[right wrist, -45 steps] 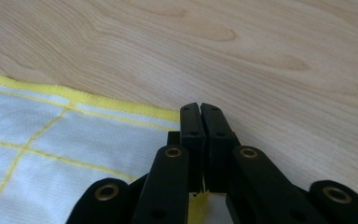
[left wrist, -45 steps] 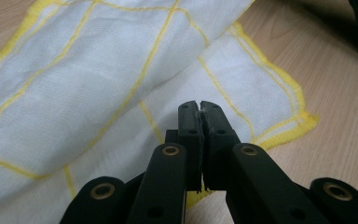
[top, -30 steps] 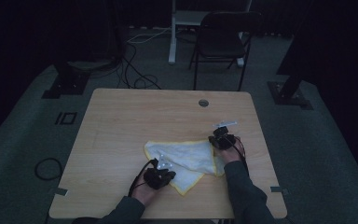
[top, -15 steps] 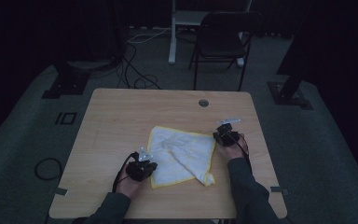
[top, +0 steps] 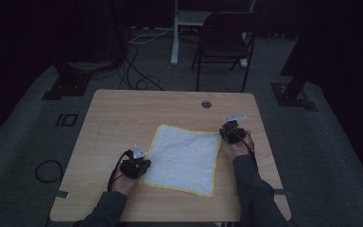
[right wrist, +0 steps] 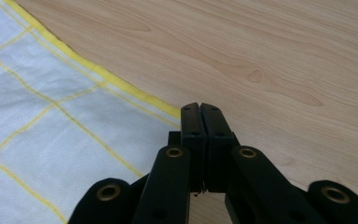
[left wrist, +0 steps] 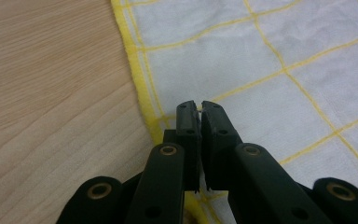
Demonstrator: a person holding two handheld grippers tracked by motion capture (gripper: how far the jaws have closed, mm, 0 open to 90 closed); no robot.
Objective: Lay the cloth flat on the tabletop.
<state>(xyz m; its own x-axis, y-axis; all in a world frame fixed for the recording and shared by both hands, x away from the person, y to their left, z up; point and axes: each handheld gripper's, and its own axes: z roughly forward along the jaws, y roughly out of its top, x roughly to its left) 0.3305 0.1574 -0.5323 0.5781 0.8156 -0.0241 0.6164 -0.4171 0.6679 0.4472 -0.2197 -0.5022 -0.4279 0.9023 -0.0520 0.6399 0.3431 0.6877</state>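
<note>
One square, yellow-gridded white cloth (top: 184,160)

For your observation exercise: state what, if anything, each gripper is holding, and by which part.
Both hold the white cloth with yellow lines: the left gripper pinches its near-left edge, the right gripper its far-right corner, jaws shut.

Around the cloth (top: 184,158) we find bare tabletop (top: 137,113) on every side: a wide strip beyond its far edge, narrower margins left, right and near. On the cloth's left edge sit the left tongs (top: 139,163), at its far right corner the right tongs (top: 226,134).
</note>
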